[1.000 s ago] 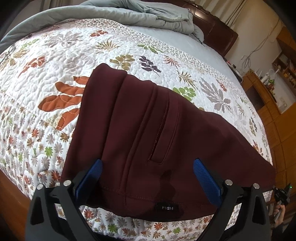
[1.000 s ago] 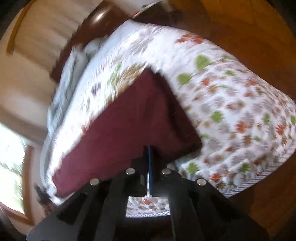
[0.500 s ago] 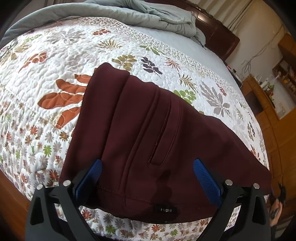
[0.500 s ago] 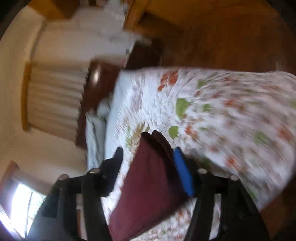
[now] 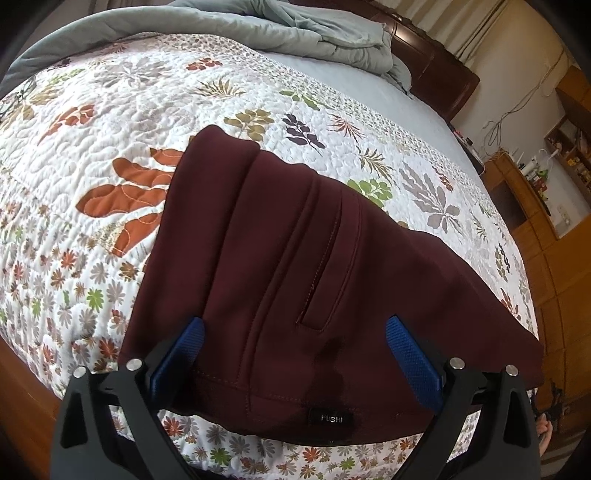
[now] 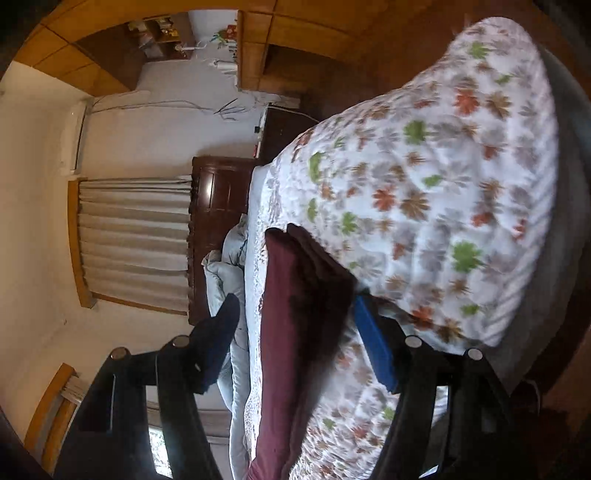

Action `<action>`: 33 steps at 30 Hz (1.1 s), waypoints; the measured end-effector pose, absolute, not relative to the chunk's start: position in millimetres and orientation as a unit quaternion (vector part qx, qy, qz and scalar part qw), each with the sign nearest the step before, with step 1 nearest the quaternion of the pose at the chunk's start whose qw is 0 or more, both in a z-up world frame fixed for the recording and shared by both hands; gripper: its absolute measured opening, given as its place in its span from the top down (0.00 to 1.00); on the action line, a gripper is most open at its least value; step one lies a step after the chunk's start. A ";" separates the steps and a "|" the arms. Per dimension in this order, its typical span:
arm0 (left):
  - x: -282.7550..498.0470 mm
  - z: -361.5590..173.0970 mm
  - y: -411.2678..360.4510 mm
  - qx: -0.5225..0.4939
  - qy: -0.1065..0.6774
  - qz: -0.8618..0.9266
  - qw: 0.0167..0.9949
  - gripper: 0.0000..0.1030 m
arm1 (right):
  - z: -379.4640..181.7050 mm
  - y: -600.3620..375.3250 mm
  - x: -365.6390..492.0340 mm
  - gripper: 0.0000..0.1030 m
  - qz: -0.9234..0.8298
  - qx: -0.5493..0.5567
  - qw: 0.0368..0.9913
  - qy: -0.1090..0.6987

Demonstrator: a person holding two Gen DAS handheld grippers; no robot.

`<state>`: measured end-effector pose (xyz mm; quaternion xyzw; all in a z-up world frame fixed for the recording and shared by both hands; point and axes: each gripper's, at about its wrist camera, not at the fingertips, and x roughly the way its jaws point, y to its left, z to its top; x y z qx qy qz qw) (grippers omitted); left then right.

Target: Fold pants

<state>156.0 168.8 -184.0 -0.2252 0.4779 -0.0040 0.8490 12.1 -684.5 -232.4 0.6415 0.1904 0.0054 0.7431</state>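
Dark maroon pants (image 5: 295, 273) lie folded lengthwise on the leaf-patterned quilt (image 5: 110, 110), waistband with a small black label (image 5: 331, 419) at the near bed edge. My left gripper (image 5: 293, 341) is open, its blue pads hovering on either side of the waistband area, holding nothing. In the right wrist view, turned on its side, the pants (image 6: 291, 314) run along the quilt (image 6: 424, 203). My right gripper (image 6: 297, 325) is open, its fingers astride the pants' end, not closed on it.
A grey duvet (image 5: 295, 26) is bunched at the head of the bed by the dark wooden headboard (image 5: 436, 59). Wooden cabinets (image 5: 554, 229) and floor lie to the right. Curtains (image 6: 133, 240) and a nightstand (image 6: 280, 125) show in the right wrist view.
My right gripper opened, let go of the pants' end, and rolled sideways while pulling back. The left gripper stayed open and barely moved.
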 end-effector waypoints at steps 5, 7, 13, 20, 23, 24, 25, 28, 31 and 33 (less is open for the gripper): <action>157.2 -184.3 167.4 -0.220 0.481 -0.004 0.849 0.04 | -234.8 -682.0 27.0 0.36 0.001 0.648 0.738 0.189; 157.9 -184.4 167.7 -0.222 0.480 -0.005 0.849 0.04 | -231.5 -678.3 33.3 0.38 0.019 0.647 0.739 0.189; 157.5 -184.1 169.6 -0.223 0.479 -0.005 0.849 0.04 | -233.6 -671.7 47.9 0.51 0.029 0.646 0.738 0.194; 157.4 -184.3 167.0 -0.218 0.480 -0.004 0.850 0.04 | -220.8 -670.2 55.9 0.55 0.023 0.619 0.756 0.210; 156.8 -184.2 167.7 -0.226 0.477 -0.006 0.849 0.04 | -215.7 -668.9 63.8 0.64 0.010 0.601 0.765 0.228; 156.1 -184.0 167.5 -0.227 0.476 -0.007 0.850 0.04 | -214.2 -668.9 66.1 0.71 0.008 0.597 0.767 0.234; 155.6 -184.0 167.6 -0.228 0.476 -0.007 0.850 0.04 | -211.7 -668.3 69.6 0.74 0.005 0.590 0.770 0.243; 154.8 -183.5 168.6 -0.231 0.474 -0.009 0.849 0.04 | -201.1 -665.6 74.6 0.79 -0.009 0.567 0.781 0.262; 153.2 -182.9 170.8 -0.238 0.471 -0.012 0.849 0.04 | -184.1 -656.0 80.8 0.81 -0.024 0.535 0.798 0.277; 151.8 -182.5 172.5 -0.243 0.468 -0.014 0.850 0.04 | -168.6 -648.6 84.9 0.82 -0.034 0.507 0.812 0.287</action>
